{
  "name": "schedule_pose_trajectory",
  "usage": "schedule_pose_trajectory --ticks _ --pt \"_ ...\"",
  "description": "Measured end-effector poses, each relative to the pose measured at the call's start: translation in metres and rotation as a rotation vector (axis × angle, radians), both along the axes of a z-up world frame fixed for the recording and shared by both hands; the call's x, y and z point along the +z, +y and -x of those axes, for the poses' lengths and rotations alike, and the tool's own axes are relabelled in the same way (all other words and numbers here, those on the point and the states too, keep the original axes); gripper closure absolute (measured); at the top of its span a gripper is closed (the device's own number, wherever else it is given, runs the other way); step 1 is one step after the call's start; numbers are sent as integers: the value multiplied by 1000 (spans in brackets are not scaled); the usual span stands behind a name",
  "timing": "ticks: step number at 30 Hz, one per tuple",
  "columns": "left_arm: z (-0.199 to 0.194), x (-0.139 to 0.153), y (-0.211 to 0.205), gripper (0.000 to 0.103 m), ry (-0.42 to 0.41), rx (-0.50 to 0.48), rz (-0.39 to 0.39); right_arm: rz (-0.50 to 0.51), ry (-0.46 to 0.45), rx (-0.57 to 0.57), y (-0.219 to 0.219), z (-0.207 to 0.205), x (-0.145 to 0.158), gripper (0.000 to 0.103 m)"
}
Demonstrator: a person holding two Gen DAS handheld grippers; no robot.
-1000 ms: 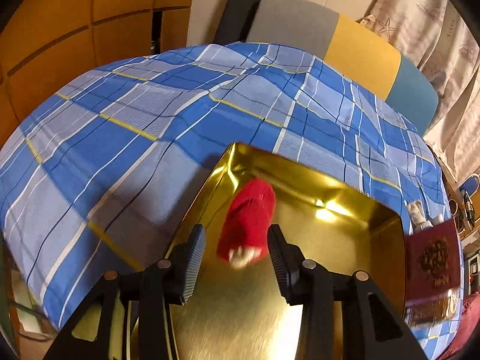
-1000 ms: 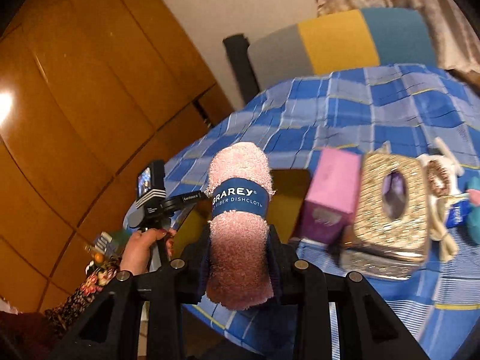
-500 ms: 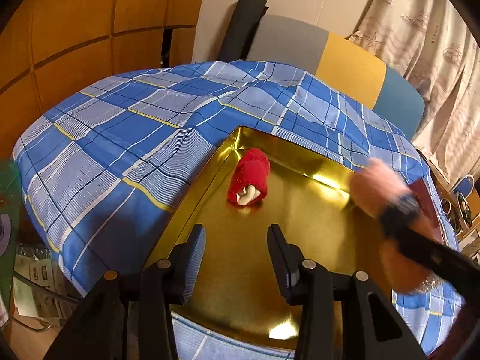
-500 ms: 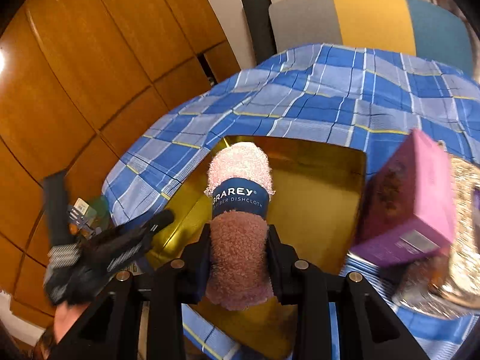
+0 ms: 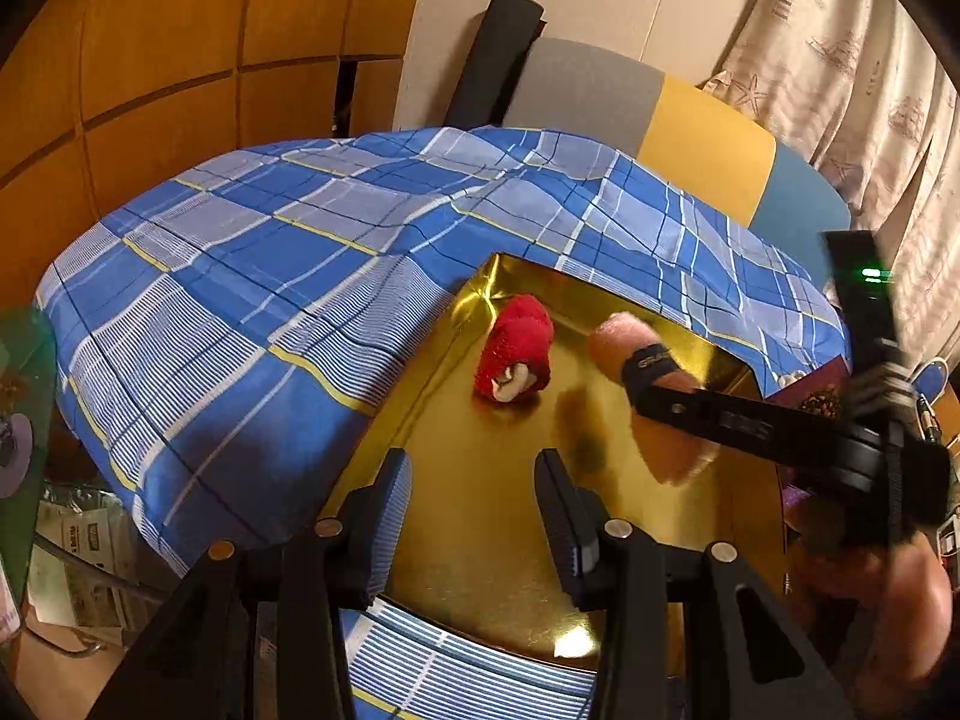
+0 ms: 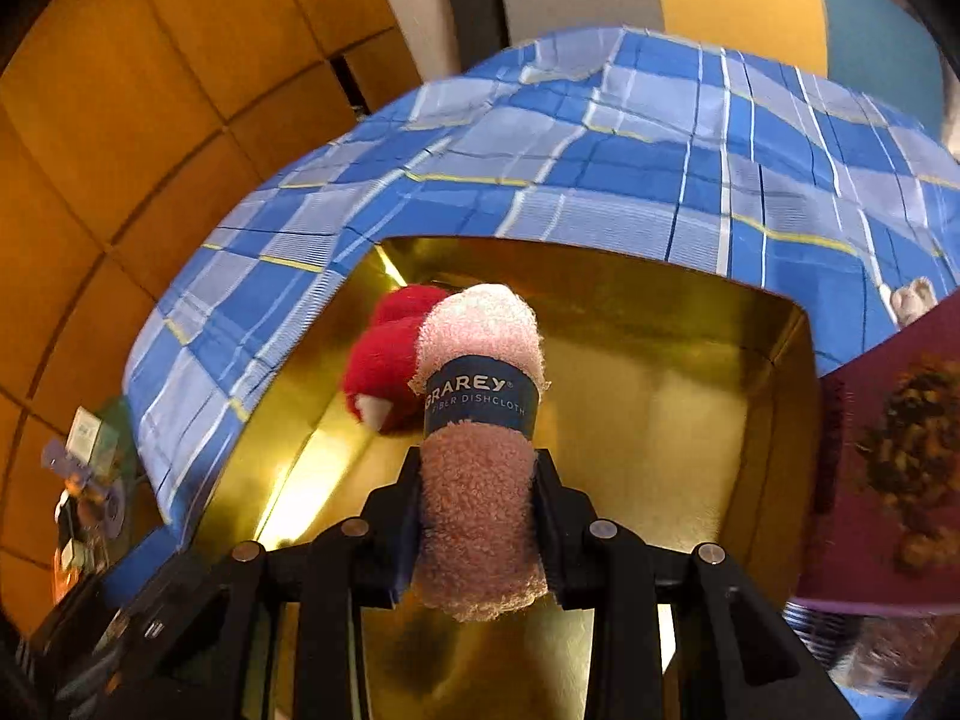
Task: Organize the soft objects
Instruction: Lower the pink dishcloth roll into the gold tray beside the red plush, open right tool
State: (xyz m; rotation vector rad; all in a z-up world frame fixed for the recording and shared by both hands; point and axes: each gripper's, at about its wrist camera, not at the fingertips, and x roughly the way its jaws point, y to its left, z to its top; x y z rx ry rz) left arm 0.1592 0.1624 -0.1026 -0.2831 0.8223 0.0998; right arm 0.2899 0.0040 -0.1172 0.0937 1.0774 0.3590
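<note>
The right gripper (image 6: 477,507) is clamped on a rolled pink dishcloth (image 6: 477,420) with a dark blue paper band, its jaws pressing the lower part of the roll while the banded upper end sticks out ahead of the fingers. The roll hangs over the open gold tray (image 6: 690,420); whether it touches the floor of the tray I cannot tell, but the left wrist view shows a dark reflection under it, so I judge it a little above the metal. Just beside it, toward the tray's far left corner, lies a rolled red cloth (image 5: 516,354) with a white end showing, resting on the tray floor close to the left wall. The left gripper (image 5: 474,516) stands with its jaws apart and nothing between them, poised over the tray's near edge. The tray sits on a bed covered by a blue checked sheet (image 5: 270,276), near the bed's front edge. Along the tray's right side stands a maroon box (image 6: 888,468) with a gold pattern, and beyond its corner something small and white that I cannot make out. As for progress: one soft thing is already in the tray, the second is about to be set down, probably beside the red one; how many remain is not shown.
</note>
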Motion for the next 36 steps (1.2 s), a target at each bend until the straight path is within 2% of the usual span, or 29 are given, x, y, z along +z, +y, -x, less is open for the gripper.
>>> schedule_pose_trajectory --ticks 6,9,13,14,20,26,31,36 --pt "1 0 8 60 -6 15 22 36 -5 -42 24 -25 -13 69" --pt "1 -1 8 60 -3 18 14 10 -15 -47 32 -33 -16 63" --pt "1 -3 10 60 -3 22 31 7 -44 -53 30 -27 -7 39" --pt "1 -4 9 60 -2 22 34 4 -51 -56 27 -24 -3 38" --pt "2 -7 3 60 3 8 42 -22 -54 -59 5 -2 15 37" --pt "3 -9 -8 60 7 -22 36 -42 -76 -10 -6 32 34 35" --pt "6 -10 -20 60 8 -49 32 -26 -155 41 -17 64 58 35" --pt "10 -10 -41 60 6 -120 42 -15 -249 52 -40 93 85 34"
